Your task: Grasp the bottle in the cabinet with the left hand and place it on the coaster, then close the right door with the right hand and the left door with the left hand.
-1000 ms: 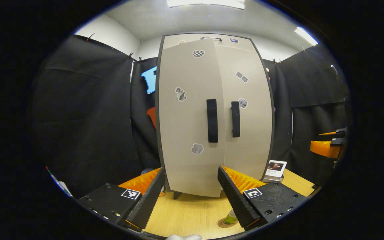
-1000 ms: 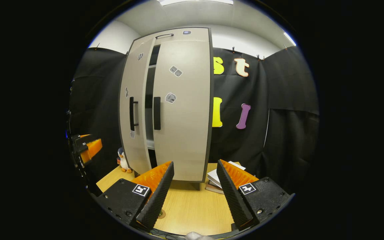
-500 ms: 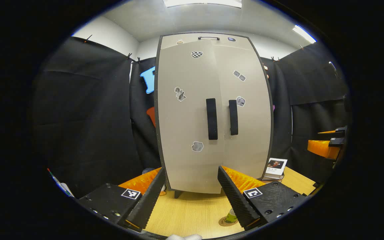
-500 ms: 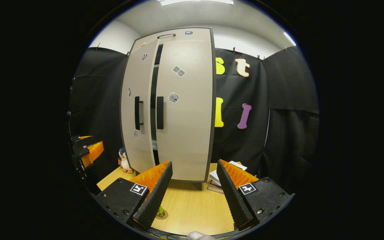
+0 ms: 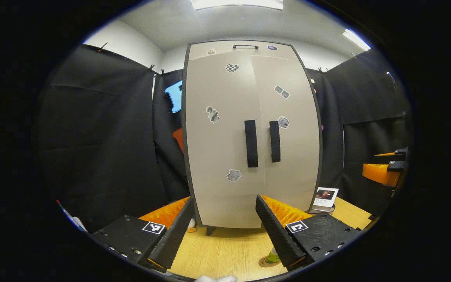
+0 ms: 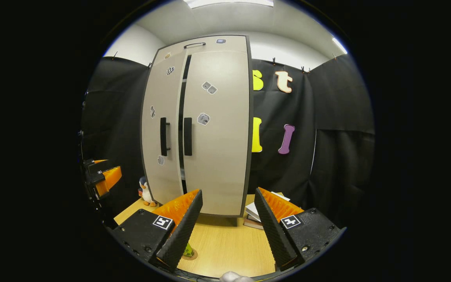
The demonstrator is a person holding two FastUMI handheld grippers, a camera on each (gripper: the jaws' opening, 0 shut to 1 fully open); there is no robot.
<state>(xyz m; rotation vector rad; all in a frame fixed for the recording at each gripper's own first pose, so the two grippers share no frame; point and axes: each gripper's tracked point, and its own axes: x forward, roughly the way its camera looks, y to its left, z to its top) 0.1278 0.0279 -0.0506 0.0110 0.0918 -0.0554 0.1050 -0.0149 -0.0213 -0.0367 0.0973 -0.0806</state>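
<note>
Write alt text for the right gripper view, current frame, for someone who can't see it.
A tall beige cabinet stands on a wooden table, its right door shut and its left door ajar by a narrow dark gap. The right gripper is open and empty in front of it. A bottle sits on a coaster at lower left, near a toy penguin; the left gripper shows at the left edge.

Wooden table (image 6: pixel 225 246), cabinet (image 6: pixel 213 137), coaster (image 6: pixel 189 255), books (image 6: pixel 254 213), penguin toy (image 6: pixel 145 192)

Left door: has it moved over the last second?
Yes. In the right gripper view the left door has swung toward the right door; the dark gap between them is now a thin slit, so it is nearly shut.
</note>
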